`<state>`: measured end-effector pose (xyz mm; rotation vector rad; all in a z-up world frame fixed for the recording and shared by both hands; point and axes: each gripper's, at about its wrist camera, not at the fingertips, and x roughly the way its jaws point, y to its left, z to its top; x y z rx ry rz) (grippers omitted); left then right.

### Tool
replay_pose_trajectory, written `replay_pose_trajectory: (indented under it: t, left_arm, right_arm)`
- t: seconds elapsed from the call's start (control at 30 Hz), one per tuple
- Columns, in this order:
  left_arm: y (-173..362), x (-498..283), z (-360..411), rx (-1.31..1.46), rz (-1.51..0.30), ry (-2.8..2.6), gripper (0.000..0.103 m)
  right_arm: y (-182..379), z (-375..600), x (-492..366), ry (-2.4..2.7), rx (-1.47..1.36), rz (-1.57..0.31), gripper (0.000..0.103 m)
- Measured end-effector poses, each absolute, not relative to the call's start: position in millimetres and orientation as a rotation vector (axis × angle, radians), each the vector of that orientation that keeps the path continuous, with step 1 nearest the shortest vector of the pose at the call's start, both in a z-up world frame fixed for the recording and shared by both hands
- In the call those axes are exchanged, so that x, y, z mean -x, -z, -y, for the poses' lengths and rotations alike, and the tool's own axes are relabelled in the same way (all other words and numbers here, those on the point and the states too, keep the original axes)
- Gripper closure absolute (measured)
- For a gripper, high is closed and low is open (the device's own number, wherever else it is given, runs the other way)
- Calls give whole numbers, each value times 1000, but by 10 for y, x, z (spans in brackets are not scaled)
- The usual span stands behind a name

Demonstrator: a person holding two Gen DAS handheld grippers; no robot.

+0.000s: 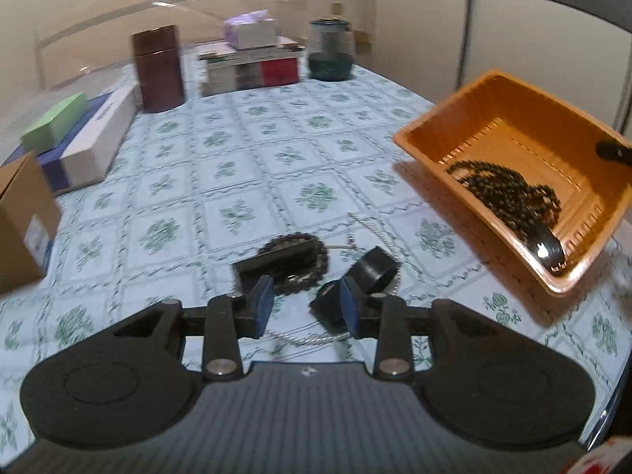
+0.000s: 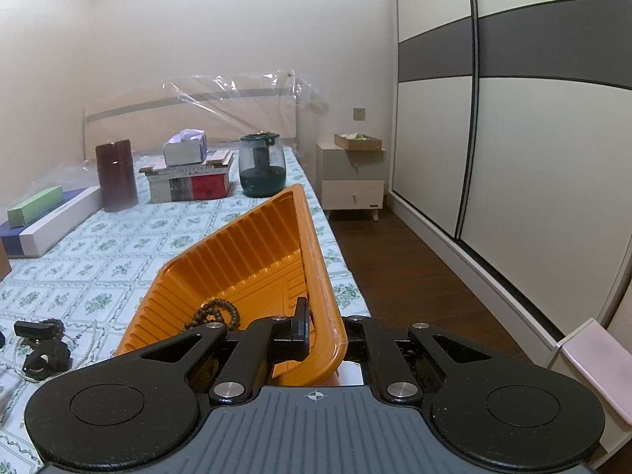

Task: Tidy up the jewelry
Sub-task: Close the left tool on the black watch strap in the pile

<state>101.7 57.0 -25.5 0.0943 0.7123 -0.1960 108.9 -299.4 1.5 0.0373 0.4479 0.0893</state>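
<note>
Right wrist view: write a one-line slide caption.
Right gripper shut on the rim of a tilted orange basket holding a bead necklace.

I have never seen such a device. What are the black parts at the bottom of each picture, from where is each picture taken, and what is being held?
Each picture comes from a camera mounted on a hand-held two-finger gripper, looking forward along its fingers. The left gripper hovers open above a bead bracelet and small black pieces on the flowered tablecloth. The right gripper is shut on the rim of an orange basket, holding it tilted; dark beads lie inside. Boxes and jars stand farther back.
</note>
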Motion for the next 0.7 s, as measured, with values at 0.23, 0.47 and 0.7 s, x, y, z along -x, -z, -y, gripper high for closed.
replay_pose_trajectory:
  t: [0.23,0.47,0.7]
  left_arm:
    - [419,-1217,-258,-269,-731,332,62]
    - [559,-1417,-62,-374,-748,400,62]
    - [553,-1503,-19,-416,-766,441,74]
  right_arm:
    - [-13,2994,-1092,-89,-37,-449,96]
    - [-10,2995,-1098,-87,-38,-450,96]
    - [-9,2992,-1100,-86,-38,-450,96]
